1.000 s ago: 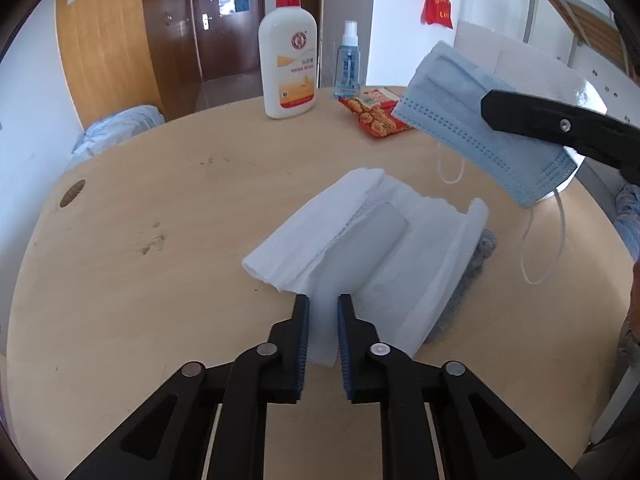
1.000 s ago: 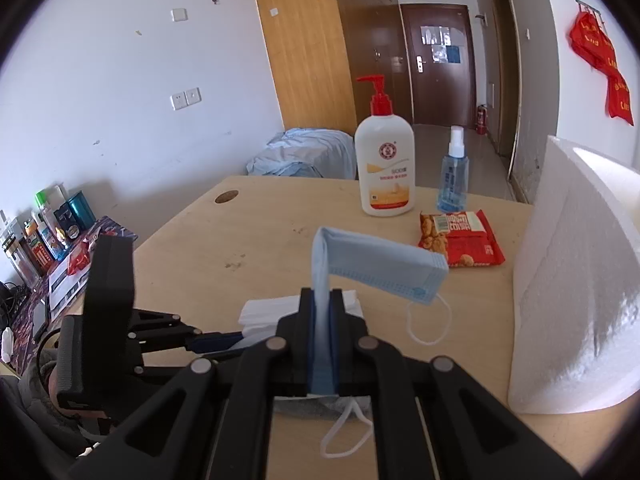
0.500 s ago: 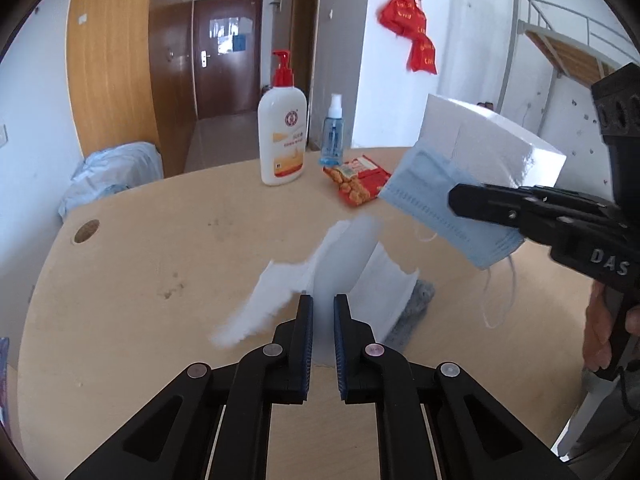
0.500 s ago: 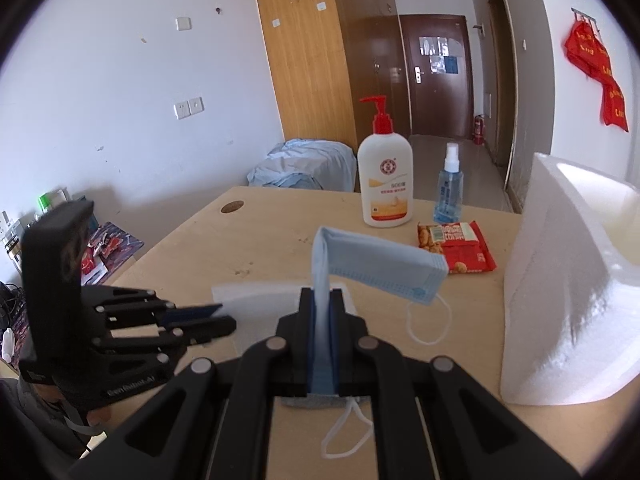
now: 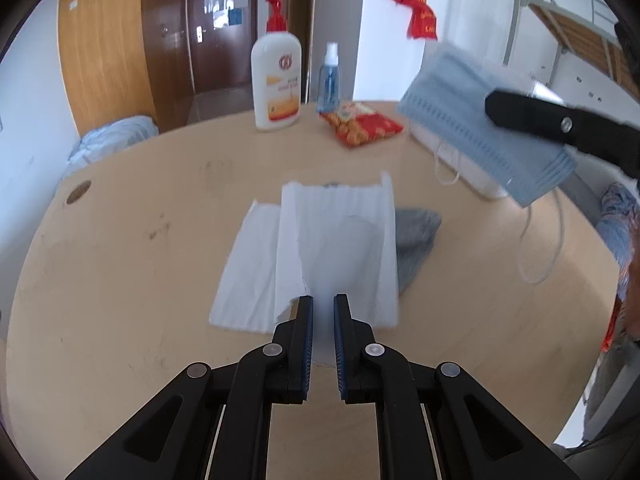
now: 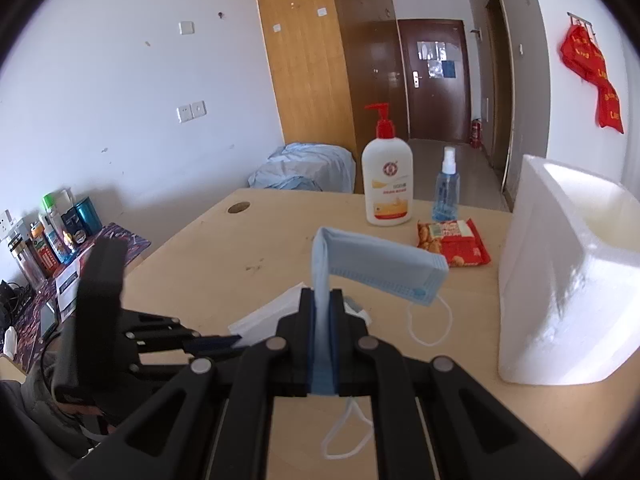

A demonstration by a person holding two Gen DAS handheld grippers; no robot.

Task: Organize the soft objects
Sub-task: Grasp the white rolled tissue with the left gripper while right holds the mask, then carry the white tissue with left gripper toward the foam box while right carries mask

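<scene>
My left gripper [image 5: 323, 308] is shut on the near edge of a white tissue [image 5: 340, 236], which rises off the round wooden table [image 5: 120, 280]. A second white sheet [image 5: 248, 272] lies flat to its left, and a grey cloth [image 5: 418, 236] shows under the right side. My right gripper [image 6: 321, 300] is shut on a blue face mask [image 6: 380, 264] that is held in the air with its ear loops dangling. In the left wrist view the mask [image 5: 472, 128] hangs at the upper right, above the table. The right wrist view shows the left gripper [image 6: 216, 342] low at the left, with the tissue [image 6: 272, 316].
A white foam box [image 6: 568, 272] stands at the table's right side. A lotion pump bottle [image 6: 387, 184], a small blue spray bottle [image 6: 446, 192] and a red snack packet [image 6: 454, 242] are at the far edge. A cable hole [image 6: 239, 207] is at the far left.
The left gripper has raised the tissue's near edge off the table, so one layer now stands up from the sheet below. The right gripper still holds the mask and has risen a little.
</scene>
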